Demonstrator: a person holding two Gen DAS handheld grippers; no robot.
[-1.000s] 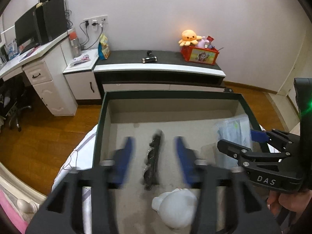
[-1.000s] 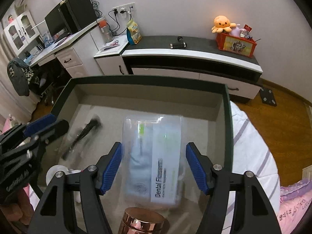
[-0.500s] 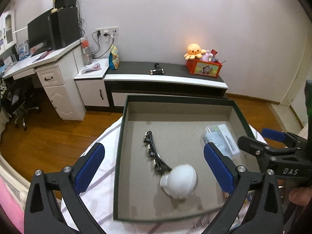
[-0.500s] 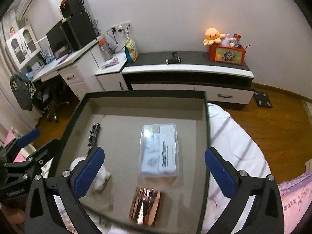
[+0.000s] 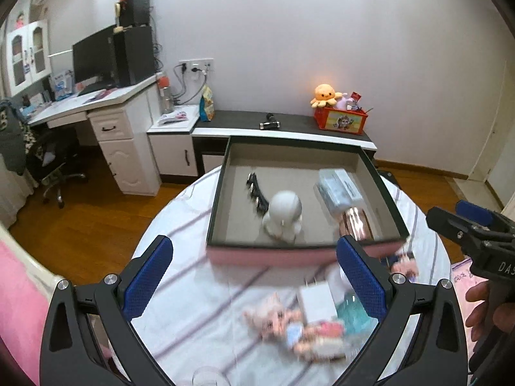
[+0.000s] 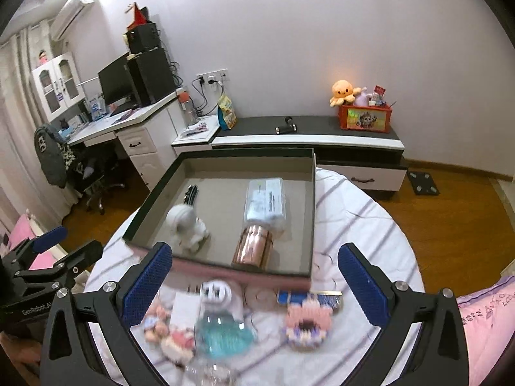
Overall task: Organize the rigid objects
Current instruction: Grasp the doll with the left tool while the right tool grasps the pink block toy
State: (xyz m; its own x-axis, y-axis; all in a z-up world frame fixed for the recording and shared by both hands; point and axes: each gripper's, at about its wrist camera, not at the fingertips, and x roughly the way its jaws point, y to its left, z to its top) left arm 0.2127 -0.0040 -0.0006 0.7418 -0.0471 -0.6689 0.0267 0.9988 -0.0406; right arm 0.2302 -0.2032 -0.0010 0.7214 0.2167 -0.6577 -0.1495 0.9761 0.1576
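A dark-rimmed box (image 5: 222, 193) (image 6: 313, 212) with a pink front wall stands on a round striped table. Inside lie a black hair clip (image 5: 256, 191) (image 6: 190, 194), a white figurine (image 5: 285, 215) (image 6: 186, 222), a clear plastic case (image 5: 338, 188) (image 6: 265, 201) and a copper tin (image 5: 355, 223) (image 6: 254, 247). In front of the box lie blurred small toys (image 5: 289, 321) (image 6: 307, 318), a white card (image 6: 186, 308) and a teal object (image 6: 222, 337). My left gripper (image 5: 254, 283) and my right gripper (image 6: 254, 284) are both wide open and empty, held above these loose items.
The striped tablecloth (image 5: 180, 225) (image 6: 360, 218) covers the table. A low cabinet (image 5: 289, 125) with an orange toy box (image 6: 365, 117) stands behind, and a white desk (image 5: 106, 106) with a chair stands at the left. Pink bedding (image 6: 482, 305) lies at the right.
Both grippers have pulled back and up from inside the box. They opened wide, and the box contents now lie farther away with loose toys coming into view below.
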